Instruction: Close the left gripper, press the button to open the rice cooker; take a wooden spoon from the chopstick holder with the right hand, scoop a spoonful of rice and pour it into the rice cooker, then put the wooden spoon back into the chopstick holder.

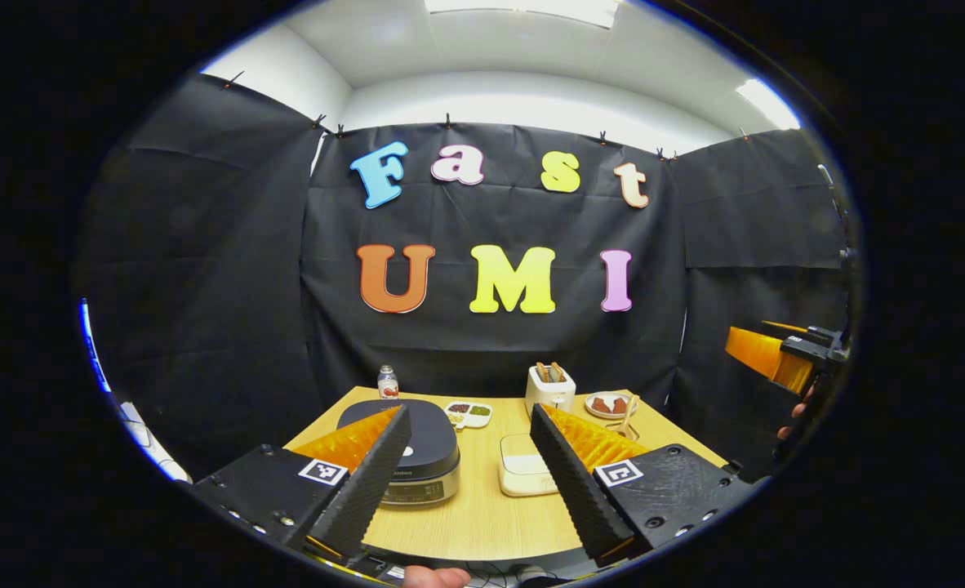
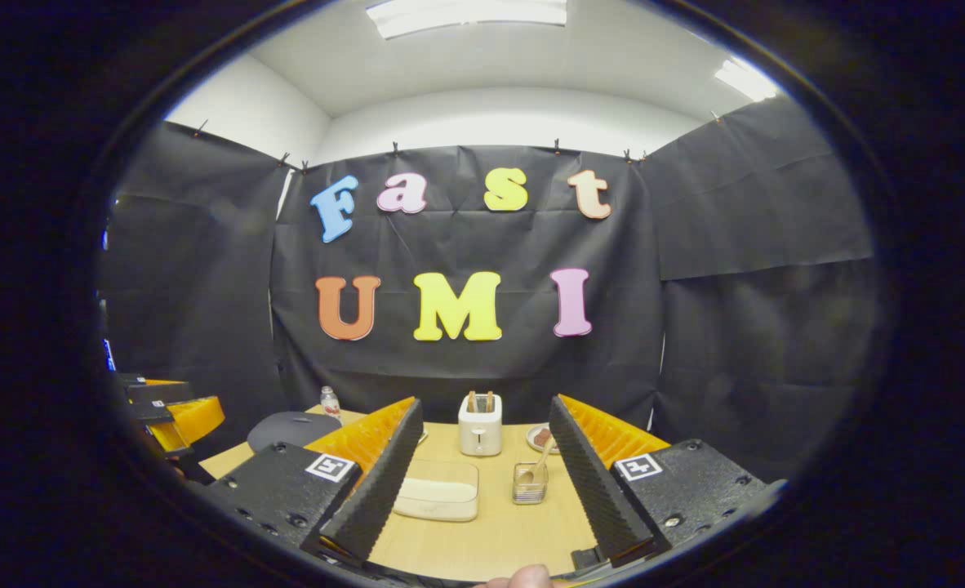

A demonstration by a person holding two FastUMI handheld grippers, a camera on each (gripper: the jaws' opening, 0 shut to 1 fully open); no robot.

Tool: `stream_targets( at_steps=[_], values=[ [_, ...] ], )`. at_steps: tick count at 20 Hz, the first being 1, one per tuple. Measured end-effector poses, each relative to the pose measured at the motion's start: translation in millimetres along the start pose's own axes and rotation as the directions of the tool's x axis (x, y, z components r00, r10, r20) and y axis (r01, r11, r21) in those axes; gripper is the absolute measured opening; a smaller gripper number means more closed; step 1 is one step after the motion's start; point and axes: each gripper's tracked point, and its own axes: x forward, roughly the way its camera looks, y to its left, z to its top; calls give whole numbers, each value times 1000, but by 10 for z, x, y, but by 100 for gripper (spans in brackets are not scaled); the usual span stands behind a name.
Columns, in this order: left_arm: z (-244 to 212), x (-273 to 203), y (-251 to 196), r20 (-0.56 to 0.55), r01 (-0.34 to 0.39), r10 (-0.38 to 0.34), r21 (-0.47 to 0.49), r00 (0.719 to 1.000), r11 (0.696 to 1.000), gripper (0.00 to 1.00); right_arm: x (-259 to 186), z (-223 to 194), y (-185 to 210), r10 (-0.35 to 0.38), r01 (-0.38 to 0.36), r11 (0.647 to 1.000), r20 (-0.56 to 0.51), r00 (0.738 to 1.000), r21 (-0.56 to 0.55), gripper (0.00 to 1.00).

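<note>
So at this point nothing on the table [image 1: 482, 523] had been touched by either tool, going by how things lay. The rice cooker [image 1: 417, 457] sat with its dark lid down on the left half of the table, and in the left gripper view it lined up just past the left gripper [image 1: 470, 482], partly behind one finger. My guess is the cooker is heavy and rigid enough not to slide under a poke, and the button should be a firm springy latch, so a straight push with closed tips ought to do it; I couldn't actually make out the button from here. The left gripper was spread wide, holding nothing and touching nothing, so it needed to be pressed together first. The wooden spoon [image 2: 541, 462] stood leaning in the chopstick holder [image 2: 529, 483], a small clear cup near the middle of the table, seen between the fingers in the right gripper view. I'd call the spoon light, stiff and a bit slick, best pinched on the upper handle where it pokes out of the cup, and the cup itself looked light enough to tip if the spoon got dragged sideways. The shallow pale container [image 2: 438, 498] beside it is probably the rice box. The right gripper [image 2: 489, 490] was also wide apart and empty, hanging well back from the table. A toaster [image 2: 480, 425] stood behind.
</note>
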Motion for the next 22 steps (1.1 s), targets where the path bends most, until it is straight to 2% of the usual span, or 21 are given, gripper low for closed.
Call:
stream_targets(
  at_steps=[7, 22],
  values=[
    [35, -193, -5, 22, -18, 19, -23, 1000, 1000, 95, -269, -155, 184, 22, -22, 1000, -16, 1000, 16, 100],
    [62, -190, -286, 42, 1, -1, 4, 999, 1000, 95, -332, -269, -27, 4, -3, 1000, -46, 999, 17, 99]
  ],
)
